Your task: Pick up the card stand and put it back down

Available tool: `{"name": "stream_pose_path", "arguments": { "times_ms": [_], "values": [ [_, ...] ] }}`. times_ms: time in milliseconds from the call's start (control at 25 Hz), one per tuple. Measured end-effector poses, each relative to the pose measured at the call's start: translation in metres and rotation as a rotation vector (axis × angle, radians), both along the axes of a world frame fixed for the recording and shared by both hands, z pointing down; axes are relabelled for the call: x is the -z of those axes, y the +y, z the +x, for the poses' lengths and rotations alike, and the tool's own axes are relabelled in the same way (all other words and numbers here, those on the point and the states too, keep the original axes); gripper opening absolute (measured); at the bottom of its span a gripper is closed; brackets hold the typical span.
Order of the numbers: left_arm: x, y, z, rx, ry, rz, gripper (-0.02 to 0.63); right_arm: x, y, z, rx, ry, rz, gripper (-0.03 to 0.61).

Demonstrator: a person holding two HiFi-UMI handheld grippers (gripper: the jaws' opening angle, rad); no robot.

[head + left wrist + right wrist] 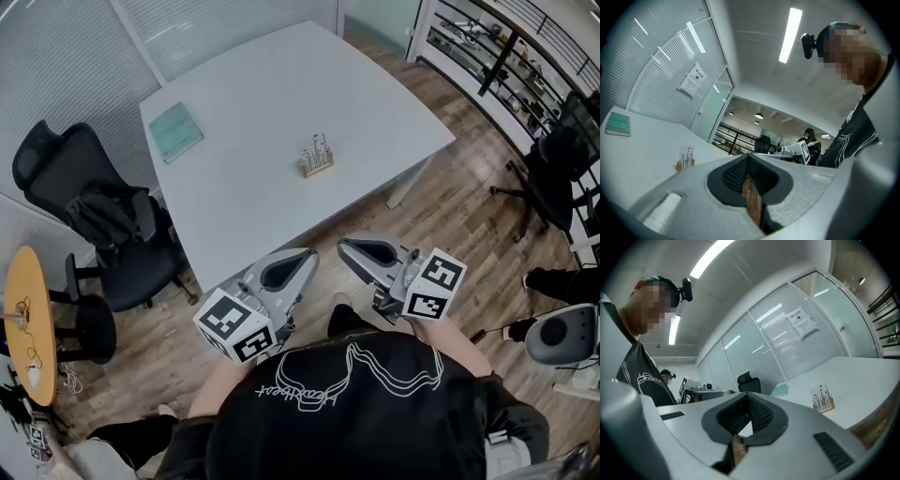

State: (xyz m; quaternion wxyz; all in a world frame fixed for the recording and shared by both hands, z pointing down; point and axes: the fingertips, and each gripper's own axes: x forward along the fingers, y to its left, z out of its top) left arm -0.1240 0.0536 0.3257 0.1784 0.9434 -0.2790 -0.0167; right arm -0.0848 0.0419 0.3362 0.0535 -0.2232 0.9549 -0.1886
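Fingers (286, 272) closed, left gripper (307, 255), right gripper (343, 247) level; card stand (317, 159) well apart

A white table (281, 122) stands on a wood-plank floor (459, 206), near glass partition walls with white blinds (56, 56). A black office chair (66, 169) sits at its left side, with a round yellow side table (23, 319) beyond. A black railing (511, 42) runs at upper right. A long strip light (790, 35) glows on the white ceiling, and a paper notice (693, 80) hangs on the glass.
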Motion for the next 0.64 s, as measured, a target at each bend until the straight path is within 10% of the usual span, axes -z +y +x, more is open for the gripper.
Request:
{"name": "stream_pose_path", "arguments": {
  "times_ms": [640],
  "values": [
    [-0.007, -0.003, -0.015, -0.002, 0.008, -0.005, 0.014, -0.006, -0.004, -0.020, -0.001, 0.038, 0.003, 0.009]
  ]
}}
